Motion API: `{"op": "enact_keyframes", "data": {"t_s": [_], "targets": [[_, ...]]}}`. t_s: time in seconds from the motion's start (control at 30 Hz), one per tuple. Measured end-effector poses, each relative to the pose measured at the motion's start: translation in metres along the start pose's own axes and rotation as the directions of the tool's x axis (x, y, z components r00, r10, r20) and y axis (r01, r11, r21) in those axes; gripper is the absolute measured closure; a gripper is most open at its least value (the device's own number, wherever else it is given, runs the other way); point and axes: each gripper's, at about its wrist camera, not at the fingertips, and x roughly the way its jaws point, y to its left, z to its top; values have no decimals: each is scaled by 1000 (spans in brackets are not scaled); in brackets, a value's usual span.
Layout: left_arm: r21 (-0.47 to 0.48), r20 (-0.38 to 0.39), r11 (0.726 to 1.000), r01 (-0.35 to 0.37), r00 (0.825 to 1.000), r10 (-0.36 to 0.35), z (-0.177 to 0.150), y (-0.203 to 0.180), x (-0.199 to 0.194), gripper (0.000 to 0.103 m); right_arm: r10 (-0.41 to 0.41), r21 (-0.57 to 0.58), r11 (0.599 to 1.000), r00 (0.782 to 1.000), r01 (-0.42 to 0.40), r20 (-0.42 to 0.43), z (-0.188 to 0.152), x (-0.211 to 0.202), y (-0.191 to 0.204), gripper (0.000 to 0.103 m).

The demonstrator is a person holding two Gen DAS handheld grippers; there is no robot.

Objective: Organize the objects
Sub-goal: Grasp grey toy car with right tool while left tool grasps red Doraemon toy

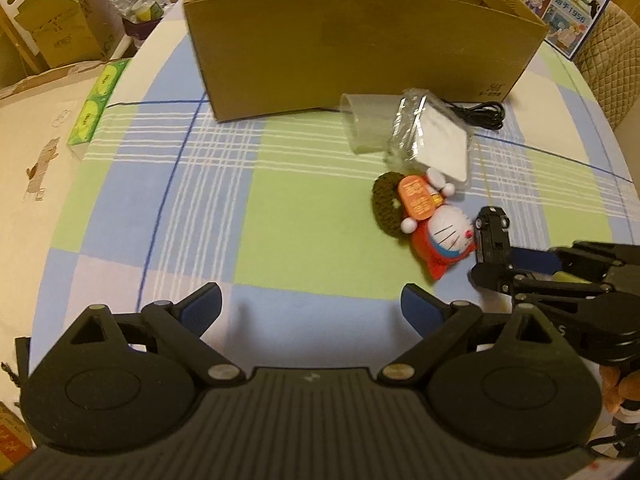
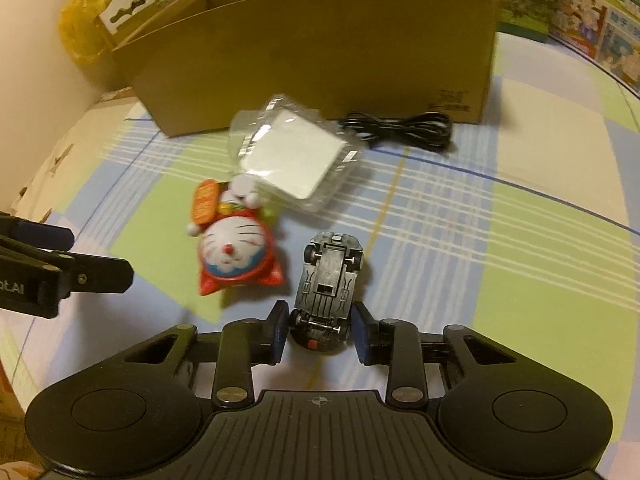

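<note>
presently, item by item, as i see it from my two wrist cameras.

right claw (image 2: 320, 330): drawn in on the rear end of a toy car (image 2: 329, 280), blue pads against its sides. the car lies belly-up on the table (image 2: 520, 240), grey chassis and axles showing, nose pointing away from me.

left claw (image 1: 312, 308): spread wide, nothing between its pads, hanging over a bare patch of the checked tablecloth, well left of the toys.

doraemon figure (image 2: 234, 252): red suit, white face, lying on its back just beside the car, on its left, orange tag (image 2: 206, 200) by its head. a brown knitted ring (image 1: 386, 204) rests against it.

clear plastic pack (image 2: 296, 156): holds a white square pad, just beyond the figure.

frosted plastic cup (image 1: 366, 126): on its side, touching the pack, near the box.

black cable (image 2: 400, 128): coiled, lying along the foot of the box.

cardboard box (image 1: 360, 48): open top, standing at the far side of the table; contents i cannot make out.

green tissue packs (image 1: 94, 104): off the left table edge.
</note>
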Motion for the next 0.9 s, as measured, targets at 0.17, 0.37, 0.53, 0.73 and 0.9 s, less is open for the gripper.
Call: {"op": "enact_keyframes", "data": {"t_s": [0.17, 0.37, 0.53, 0.73, 0.9], "targets": [[11, 4, 999, 47, 999, -47, 8, -12, 4, 11, -46, 63, 997, 999, 45, 8, -1, -7, -25, 73], [16, -22, 993, 114, 993, -114, 19, -35, 17, 11, -97, 132, 987, 995, 94, 17, -5, -16, -55, 73], [-9, -48, 991, 135, 990, -135, 28, -52, 33, 11, -114, 158, 981, 993, 109, 22, -8, -20, -65, 73], [-30, -48, 993, 118, 992, -120, 42, -62, 51, 28, -113, 156, 982, 993, 108, 25, -8, -20, -65, 73], [-19, -56, 991, 131, 990, -132, 40, -58, 57, 43, -110, 142, 984, 994, 105, 25, -7, -19, -65, 73]]}}
